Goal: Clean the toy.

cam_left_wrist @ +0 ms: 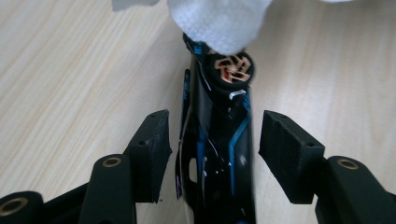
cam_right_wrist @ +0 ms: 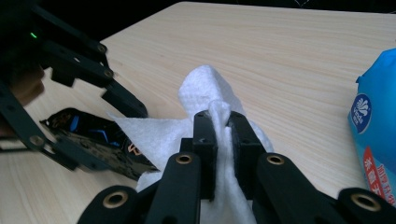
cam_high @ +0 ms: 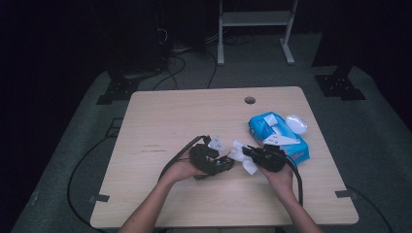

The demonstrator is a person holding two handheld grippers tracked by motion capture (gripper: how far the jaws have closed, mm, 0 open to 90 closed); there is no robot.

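A flat black object [cam_left_wrist: 219, 140] with blue lines and a copper-coloured emblem lies on the wooden table [cam_high: 170, 121]. My left gripper [cam_left_wrist: 215, 126] stands open, one jaw on each side of the object with gaps between pads and object. Its far end sits under a white wipe [cam_left_wrist: 219, 23]. My right gripper [cam_right_wrist: 220, 126] is shut on that wipe [cam_right_wrist: 201, 88], which bunches up between the pads and drapes onto the black object [cam_right_wrist: 88, 133]. In the high view the left gripper [cam_high: 228, 164] and right gripper [cam_high: 247, 151] meet near the table's front middle.
A blue wipe pack [cam_high: 279, 136] lies just right of my right gripper, its white lid [cam_high: 296, 124] flipped open at the back. A small white scrap [cam_high: 215, 144] lies behind the left gripper. A cable hole [cam_high: 249, 100] sits near the far edge.
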